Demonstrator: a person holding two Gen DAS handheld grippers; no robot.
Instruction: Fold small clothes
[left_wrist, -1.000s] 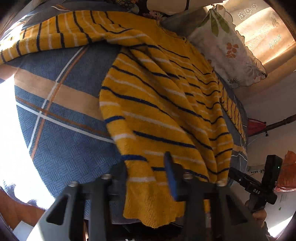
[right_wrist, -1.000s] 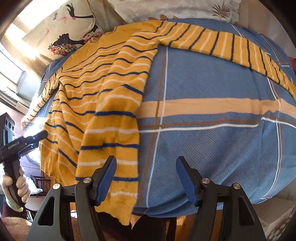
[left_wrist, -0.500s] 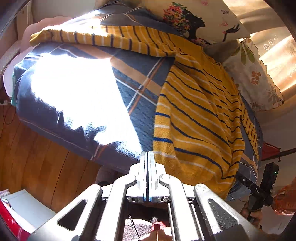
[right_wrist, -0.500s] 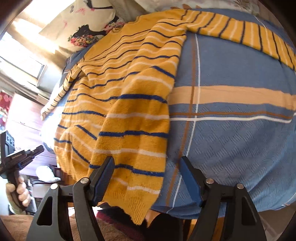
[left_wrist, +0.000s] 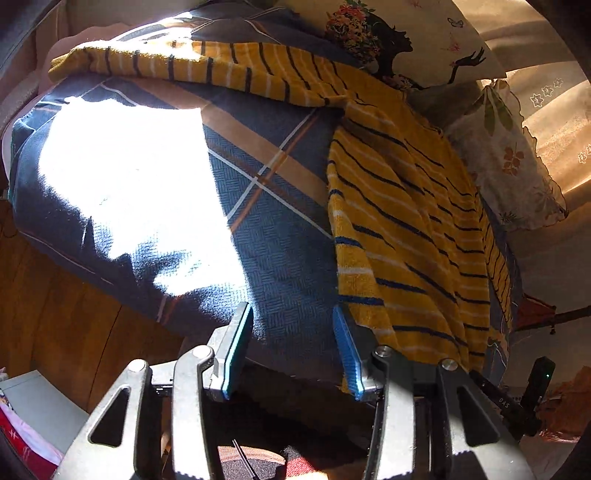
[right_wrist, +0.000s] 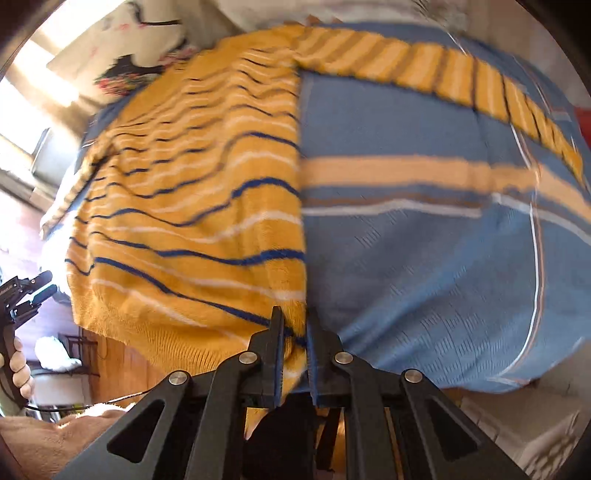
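Note:
A yellow sweater (left_wrist: 399, 206) with navy and white stripes lies spread on the blue plaid bed cover (left_wrist: 258, 236), one sleeve stretched along the far side. My left gripper (left_wrist: 291, 350) is open and empty at the bed's near edge, its right finger just beside the sweater's hem. In the right wrist view my right gripper (right_wrist: 295, 332) is shut on the bottom hem corner of the sweater (right_wrist: 192, 206), at the near edge of the bed cover (right_wrist: 424, 258). The left gripper (right_wrist: 22, 295) shows at the far left, held in a hand.
Patterned pillows (left_wrist: 509, 162) lie at the head of the bed. A bright sun patch (left_wrist: 122, 177) covers part of the cover. A wooden bed side and floor (left_wrist: 66, 332) lie below the near edge. The right gripper (left_wrist: 524, 391) shows at lower right in the left wrist view.
My left gripper has opened from shut and now stands beside the hem. My right gripper has moved left and closed on the sweater's hem corner.

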